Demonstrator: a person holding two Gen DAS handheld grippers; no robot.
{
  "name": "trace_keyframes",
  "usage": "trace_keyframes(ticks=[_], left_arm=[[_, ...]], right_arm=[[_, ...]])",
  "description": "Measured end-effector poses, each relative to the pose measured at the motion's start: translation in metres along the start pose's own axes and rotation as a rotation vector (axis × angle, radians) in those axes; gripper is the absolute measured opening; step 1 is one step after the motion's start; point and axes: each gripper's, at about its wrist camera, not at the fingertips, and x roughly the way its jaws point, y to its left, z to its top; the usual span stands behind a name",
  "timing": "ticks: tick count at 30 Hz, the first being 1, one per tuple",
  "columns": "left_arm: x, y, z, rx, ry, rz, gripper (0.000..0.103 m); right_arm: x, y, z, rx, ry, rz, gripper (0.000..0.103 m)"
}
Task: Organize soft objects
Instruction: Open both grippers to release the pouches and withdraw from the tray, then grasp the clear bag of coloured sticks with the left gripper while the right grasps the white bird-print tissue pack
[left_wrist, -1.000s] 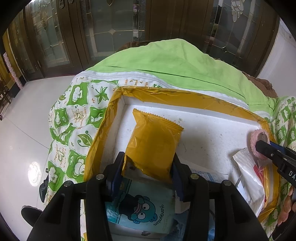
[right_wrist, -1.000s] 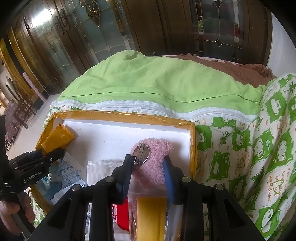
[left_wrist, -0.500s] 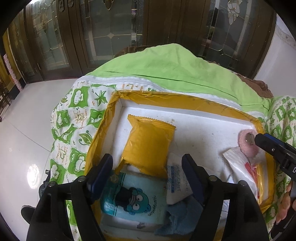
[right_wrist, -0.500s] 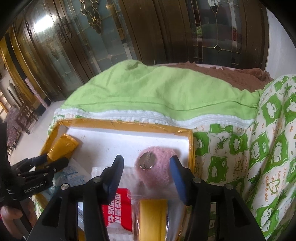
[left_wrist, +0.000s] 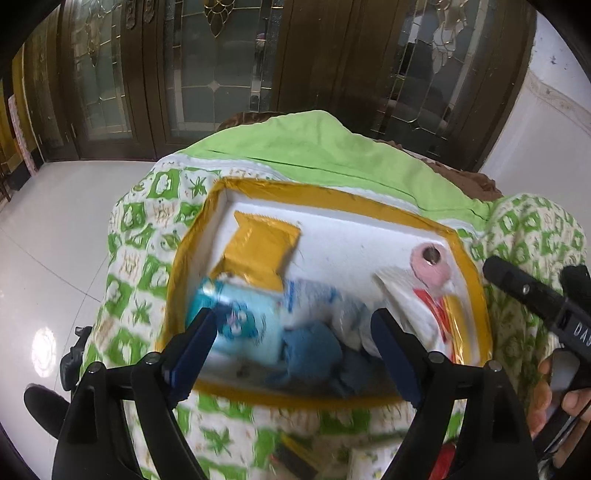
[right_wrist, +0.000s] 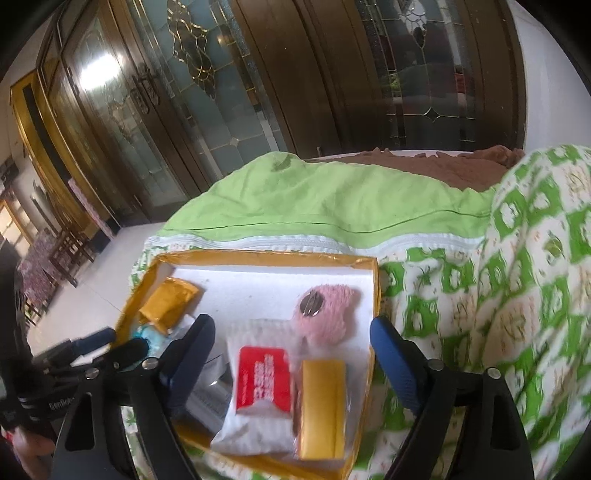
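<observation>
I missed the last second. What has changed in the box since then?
Both grippers let go and drew back: left gripper released the yellow foil packet, right gripper released the pink fluffy pouch. Both items stayed inside the yellow-rimmed white foam box.

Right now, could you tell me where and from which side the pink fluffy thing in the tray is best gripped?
Grip the pink fluffy thing across its soft sides, coming from above with the right gripper, which is open. It lies flat near the tray corner, so avoid the metal disc on top.
</observation>
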Motion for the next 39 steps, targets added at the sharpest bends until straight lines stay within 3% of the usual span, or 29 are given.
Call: trace_keyframes(ticks=[8, 19, 27, 35, 39], left_arm=[[-0.025, 0.005, -0.038, -0.024, 0.008, 0.008, 0.088], [-0.050, 0.045, -0.120, -0.137, 0.050, 0.030, 0.088], [-0.059, 0.058, -0.172, -0.216, 0.072, -0.051, 0.088], [-0.065, 0.039, -0.179, -0.128, 0.048, -0.113, 0.088], [-0.069, 0.013, -0.182, -0.016, 0.053, -0.133, 0.088]], right_arm=[[-0.019, 0.001, -0.029, 0.104, 0.031, 0.061, 0.096], [-0.024, 0.016, -0.062, 0.032, 0.077, 0.056, 0.096], [-0.042, 0.038, -0.105, -0.047, 0.129, 0.111, 0.096], [-0.036, 0.036, -0.127, -0.009, 0.192, 0.127, 0.096], [-0.028, 0.038, -0.130, -0.016, 0.218, 0.122, 0.088]])
